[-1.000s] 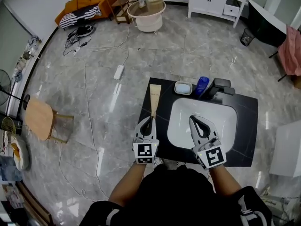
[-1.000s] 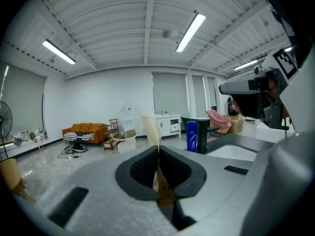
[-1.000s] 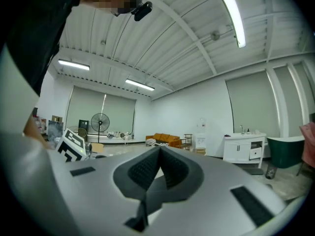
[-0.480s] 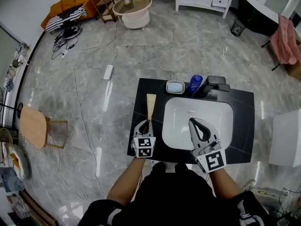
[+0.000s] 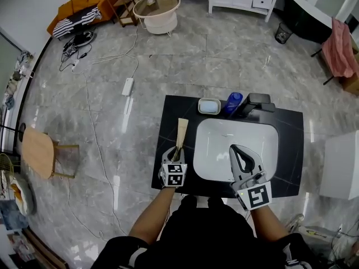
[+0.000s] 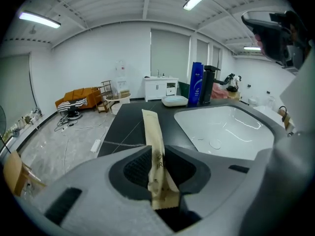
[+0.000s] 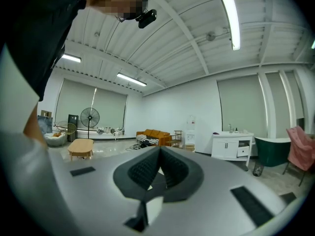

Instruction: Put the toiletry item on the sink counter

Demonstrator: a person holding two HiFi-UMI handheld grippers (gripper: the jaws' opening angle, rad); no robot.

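Note:
A long tan paper-wrapped toiletry packet (image 5: 181, 132) lies lengthwise on the black sink counter (image 5: 170, 112), left of the white basin (image 5: 224, 136). My left gripper (image 5: 176, 151) is at the packet's near end. In the left gripper view the packet (image 6: 153, 136) stands between the pads of that gripper (image 6: 157, 161). The jaws are opening, and a gap shows beside the packet. My right gripper (image 5: 240, 152) hovers over the basin's front edge. In its own view the right gripper (image 7: 156, 173) is shut, with nothing between the pads.
At the counter's back stand a soap dish (image 5: 208, 105), a blue bottle (image 5: 233, 102) and a black faucet (image 5: 257, 101). A white cabinet (image 5: 339, 172) is to the right. Cables and a power strip (image 5: 128, 86) lie on the floor, and a wooden stool (image 5: 38, 152) stands at left.
The left gripper stays at the packet's near end on the counter. The right gripper has drifted slightly back toward the person. The head view has shifted a little.

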